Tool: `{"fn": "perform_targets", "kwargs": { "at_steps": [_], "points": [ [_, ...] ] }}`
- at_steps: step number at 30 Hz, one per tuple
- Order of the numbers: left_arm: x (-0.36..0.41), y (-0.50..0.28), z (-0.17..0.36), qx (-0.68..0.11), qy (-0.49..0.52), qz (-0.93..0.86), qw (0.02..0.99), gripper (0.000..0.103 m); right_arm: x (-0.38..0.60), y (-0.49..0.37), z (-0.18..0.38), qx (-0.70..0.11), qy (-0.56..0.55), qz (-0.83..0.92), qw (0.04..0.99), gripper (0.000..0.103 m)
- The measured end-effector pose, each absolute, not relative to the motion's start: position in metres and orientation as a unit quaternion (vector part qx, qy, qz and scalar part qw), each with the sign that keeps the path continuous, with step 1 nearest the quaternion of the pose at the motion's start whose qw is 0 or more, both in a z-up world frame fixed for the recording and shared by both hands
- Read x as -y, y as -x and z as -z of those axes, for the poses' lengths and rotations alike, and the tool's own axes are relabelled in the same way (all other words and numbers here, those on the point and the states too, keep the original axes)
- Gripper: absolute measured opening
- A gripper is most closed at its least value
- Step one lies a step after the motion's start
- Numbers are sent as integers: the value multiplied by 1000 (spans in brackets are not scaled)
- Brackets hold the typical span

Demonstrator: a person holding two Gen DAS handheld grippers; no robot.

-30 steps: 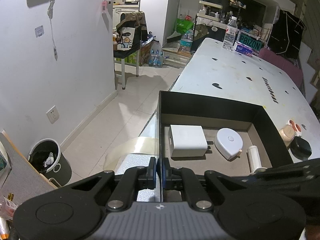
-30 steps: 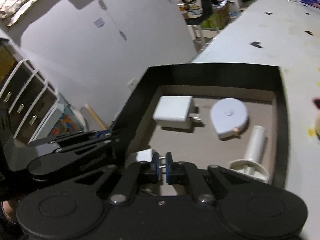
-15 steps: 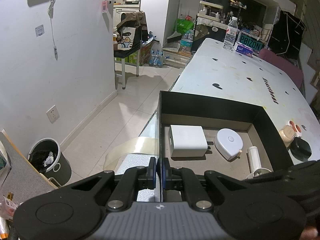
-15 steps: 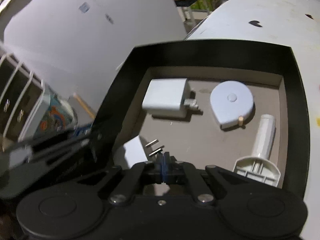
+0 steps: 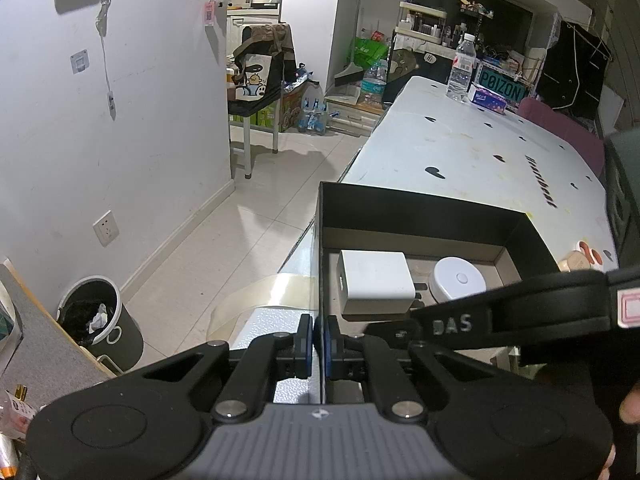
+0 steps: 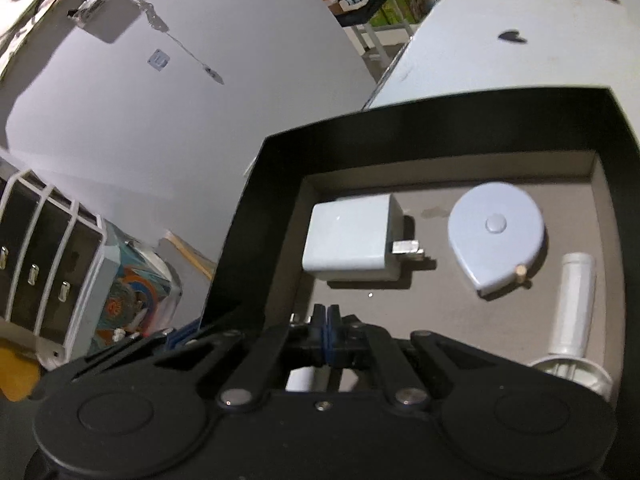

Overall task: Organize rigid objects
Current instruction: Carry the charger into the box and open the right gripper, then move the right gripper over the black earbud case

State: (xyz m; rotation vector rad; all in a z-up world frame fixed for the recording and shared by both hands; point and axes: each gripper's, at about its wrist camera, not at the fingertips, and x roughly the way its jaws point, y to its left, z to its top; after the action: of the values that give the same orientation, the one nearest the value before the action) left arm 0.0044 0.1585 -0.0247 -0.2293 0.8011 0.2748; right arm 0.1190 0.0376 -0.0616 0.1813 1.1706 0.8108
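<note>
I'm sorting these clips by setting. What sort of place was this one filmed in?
Most likely a lived-in home, perhaps a dining or utility area. A long white table runs toward cluttered shelves; a broom leans on the wall, and a small waste bin stands on the tiled floor.

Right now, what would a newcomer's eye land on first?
The black box at the table's near end, holding a white charger at its left, a round tape measure beside it and a white tube at right. The left gripper has its jaws clamped on the box's left wall.
</note>
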Motion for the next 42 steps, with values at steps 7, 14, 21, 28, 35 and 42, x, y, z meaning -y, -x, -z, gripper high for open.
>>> {"fn": "perform_targets", "kwargs": {
  "at_steps": [7, 14, 21, 28, 35, 42],
  "points": [
    [-159, -5, 24, -388, 113, -132, 905, 5, -35, -111, 66, -558, -79, -377, 735, 2],
    [-159, -4, 24, -388, 113, -133, 905, 5, -25, -106, 51, -544, -63, -368, 752, 3],
    [-160, -4, 24, -388, 111, -133, 905, 5, -7, -89, 24, -512, -29, -359, 780, 11],
    [-160, -4, 24, -388, 111, -133, 905, 5, 16, -76, 8, -491, -15, -341, 802, 33],
    [-159, -4, 24, -388, 111, -133, 905, 5, 30, -59, 0, -475, -8, -333, 815, 56],
    [-159, -4, 24, -388, 111, -133, 905, 4, 42, -42, -4, -460, -11, -330, 824, 78]
  ]
}}
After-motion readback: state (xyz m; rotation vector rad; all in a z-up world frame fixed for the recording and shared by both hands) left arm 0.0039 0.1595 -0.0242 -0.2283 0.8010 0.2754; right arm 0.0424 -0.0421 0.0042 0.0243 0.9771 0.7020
